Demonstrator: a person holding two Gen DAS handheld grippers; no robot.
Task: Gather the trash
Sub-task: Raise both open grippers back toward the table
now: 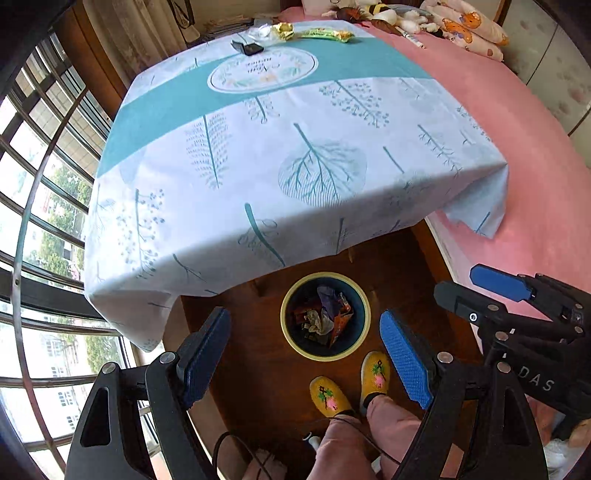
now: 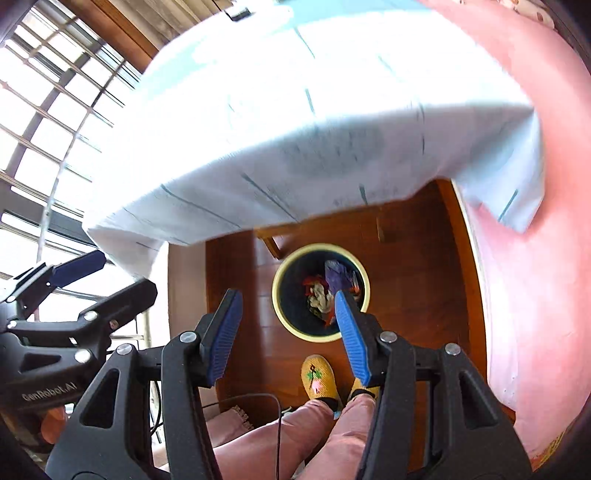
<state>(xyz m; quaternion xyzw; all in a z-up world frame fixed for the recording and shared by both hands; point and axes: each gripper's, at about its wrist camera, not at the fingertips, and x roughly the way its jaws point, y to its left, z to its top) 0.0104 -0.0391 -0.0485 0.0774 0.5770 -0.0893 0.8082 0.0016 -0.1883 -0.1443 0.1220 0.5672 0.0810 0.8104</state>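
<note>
Two grippers: both point steeply down at the floor, side by side, each with nothing in it.
Left gripper: low in the left wrist view; its blue pads stand far apart, with the bin showing between them.
Right gripper: low in the right wrist view; its jaws are partly apart and grip nothing. It also shows at the right edge of the left view.
Bin: round, dark inside with a pale yellow rim, on the brown floor in the lower middle of both views, just past the table's near edge.
Trash in bin: crumpled wrappers and paper, red, purple and grey.
Table: fills the top half of both views, under a white and teal cloth with leaf prints.
Trash on table: a green wrapper and a gold wrapper at the far edge, top middle of the left view, well apart from the grippers.
Person: pink trouser legs and yellow slippers at the bottom, just below the bin.
Bed: pink, on the right.
</note>
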